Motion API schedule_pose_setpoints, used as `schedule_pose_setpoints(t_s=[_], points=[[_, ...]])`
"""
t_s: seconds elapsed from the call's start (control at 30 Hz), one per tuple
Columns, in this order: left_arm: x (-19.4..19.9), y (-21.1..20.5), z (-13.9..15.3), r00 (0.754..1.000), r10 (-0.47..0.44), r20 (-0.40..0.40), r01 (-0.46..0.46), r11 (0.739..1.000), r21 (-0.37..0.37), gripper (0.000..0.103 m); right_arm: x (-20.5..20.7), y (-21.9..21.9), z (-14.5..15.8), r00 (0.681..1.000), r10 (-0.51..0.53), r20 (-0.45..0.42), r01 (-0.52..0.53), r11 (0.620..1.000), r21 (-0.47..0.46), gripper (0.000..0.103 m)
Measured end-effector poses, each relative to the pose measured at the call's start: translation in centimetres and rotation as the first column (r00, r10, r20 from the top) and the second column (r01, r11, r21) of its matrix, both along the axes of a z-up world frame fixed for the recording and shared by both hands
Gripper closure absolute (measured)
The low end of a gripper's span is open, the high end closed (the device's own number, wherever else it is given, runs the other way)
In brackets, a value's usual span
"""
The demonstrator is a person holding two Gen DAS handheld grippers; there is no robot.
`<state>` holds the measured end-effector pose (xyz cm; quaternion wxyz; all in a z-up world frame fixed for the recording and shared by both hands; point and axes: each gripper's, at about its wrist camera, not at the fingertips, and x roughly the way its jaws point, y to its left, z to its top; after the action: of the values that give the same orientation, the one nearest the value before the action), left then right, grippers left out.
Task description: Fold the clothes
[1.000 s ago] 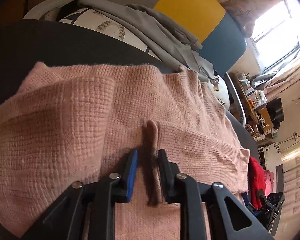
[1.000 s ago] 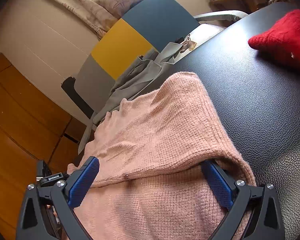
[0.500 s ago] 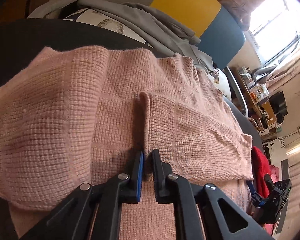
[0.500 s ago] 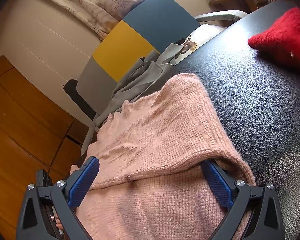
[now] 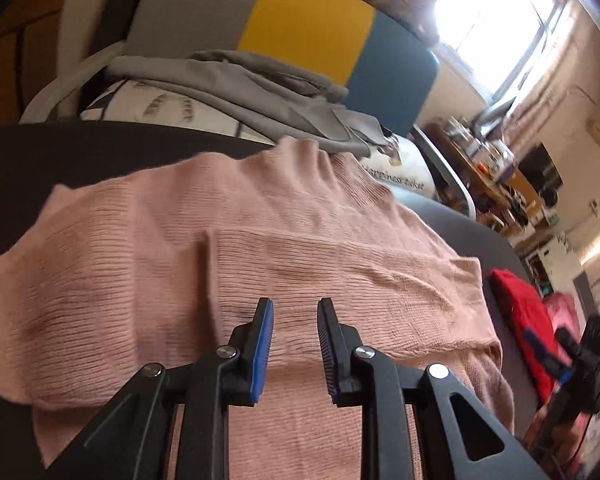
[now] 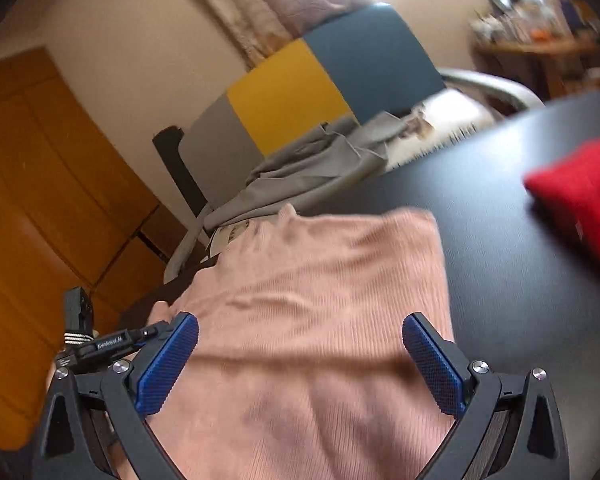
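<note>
Cushion print (image 5: 396,181) partly legible: "happiness"; rest blurred. Pink sweater (image 5: 260,248) flat on black table (image 6: 500,240), long axis left–right. Left gripper (image 5: 294,346) slightly parted, empty, above sweater. Right gripper (image 6: 300,364) wide apart, holding nothing

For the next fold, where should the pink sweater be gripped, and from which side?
Probably pinch the pink sweater at the free folded-over edge running away from the left gripper. It stands slightly proud of the layer beneath, so one finger could slip under from the near side.
</note>
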<state>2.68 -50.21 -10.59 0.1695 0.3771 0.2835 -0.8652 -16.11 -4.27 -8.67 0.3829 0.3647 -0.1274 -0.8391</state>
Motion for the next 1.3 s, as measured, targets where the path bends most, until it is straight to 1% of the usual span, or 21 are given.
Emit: schedule_pose_setpoints(t_s=[0.07,0.13,0.2,0.27,0.37,0.4,0.43,0.53,0.6,0.67,0.7,0.83,0.97,1.03,1.1,1.13,1.2,1.23,1.3], points=[[-0.9,0.4,-0.7,0.999,-0.002,0.032,0.003,1.0,-0.026,0.081,-1.4,-1.8,0.1,0.999,0.013,-0.033,-0.011,0.998,0.06,0.0],[-0.8,0.2,-1.4,0.998,-0.003,0.056,0.006,0.999,-0.05,0.081,-3.0,-3.6,-0.3,0.998,0.022,-0.054,-0.015,0.993,0.119,0.0],[-0.9,0.3,-2.3,0.996,0.006,0.086,0.001,0.997,-0.078,0.081,-5.0,-5.0,-1.2,0.999,0.02,-0.039,-0.014,0.987,0.161,0.0],[-0.6,0.3,-3.1,0.997,-0.005,0.075,0.011,0.996,-0.09,0.081,-6.9,-5.6,-2.5,1.0,-0.007,-0.009,0.009,0.982,0.191,0.0],[0.0,0.2,-3.6,0.999,-0.021,0.041,0.024,0.995,-0.094,0.081,-9.5,-6.0,-4.4,0.998,-0.042,0.045,0.03,0.97,0.241,0.0],[0.2,0.1,-3.8,1.0,-0.018,0.026,0.02,0.996,-0.088,0.081,-10.2,-6.1,-5.2,0.996,-0.051,0.078,0.03,0.966,0.256,0.0],[0.5,0.1,-3.9,1.0,-0.013,0.009,0.014,0.997,-0.081,0.081,-10.3,-6.3,-5.7,0.996,-0.05,0.077,0.027,0.961,0.274,0.0],[1.1,-0.4,-4.3,0.999,0.003,-0.034,-0.004,0.999,-0.034,0.081,-9.9,-7.0,-6.6,0.999,-0.037,0.029,0.025,0.939,0.344,0.0],[1.6,-0.9,-4.6,0.998,0.024,-0.066,-0.023,1.0,0.019,0.081,-9.4,-8.0,-6.8,0.999,-0.036,-0.009,0.036,0.911,0.41,0.0],[1.8,-1.1,-4.7,0.996,0.033,-0.079,-0.03,0.999,0.039,0.081,-9.2,-8.8,-6.9,0.999,-0.033,-0.036,0.046,0.885,0.463,0.0],[1.9,-1.0,-4.7,0.996,0.035,-0.082,-0.032,0.999,0.04,0.081,-9.1,-9.0,-6.9,0.998,-0.033,-0.045,0.05,0.878,0.476,0.0],[1.8,-1.1,-4.8,0.995,0.044,-0.086,-0.041,0.998,0.042,0.081,-9.2,-8.8,-7.0,0.998,-0.037,-0.051,0.057,0.879,0.474,0.0],[3.2,-0.9,-4.0,0.994,0.082,-0.078,-0.076,0.994,0.082,0.08,-9.3,-9.1,-7.0,0.998,-0.037,-0.058,0.061,0.868,0.493,0.0],[5.2,-1.1,-3.7,0.988,0.112,-0.104,-0.095,0.983,0.159,0.079,-9.4,-9.2,-7.0,0.998,-0.037,-0.057,0.061,0.864,0.5,0.0],[7.9,-1.7,-3.6,0.978,0.166,-0.13,-0.134,0.964,0.229,0.079,-9.4,-9.3,-6.9,0.998,-0.039,-0.054,0.061,0.859,0.508,0.0],[9.9,-2.2,-3.5,0.969,0.207,-0.135,-0.17,0.955,0.244,0.079,-9.4,-9.5,-6.7,0.998,-0.042,-0.05,0.062,0.853,0.518,0.0],[13.2,-3.2,-3.5,0.956,0.256,-0.141,-0.212,0.94,0.267,0.078,-9.0,-10.0,-6.0,0.996,-0.065,-0.054,0.084,0.833,0.546,0.0],[14.9,-3.9,-3.5,0.948,0.286,-0.139,-0.24,0.929,0.281,0.078,-8.5,-10.2,-5.4,0.995,-0.075,-0.068,0.1,0.838,0.537,0.0],[18.9,-5.5,-3.9,0.919,0.374,-0.128,-0.325,0.899,0.293,0.077,-6.4,-10.9,-3.8,0.992,-0.067,-0.104,0.108,0.876,0.47,0.0]])
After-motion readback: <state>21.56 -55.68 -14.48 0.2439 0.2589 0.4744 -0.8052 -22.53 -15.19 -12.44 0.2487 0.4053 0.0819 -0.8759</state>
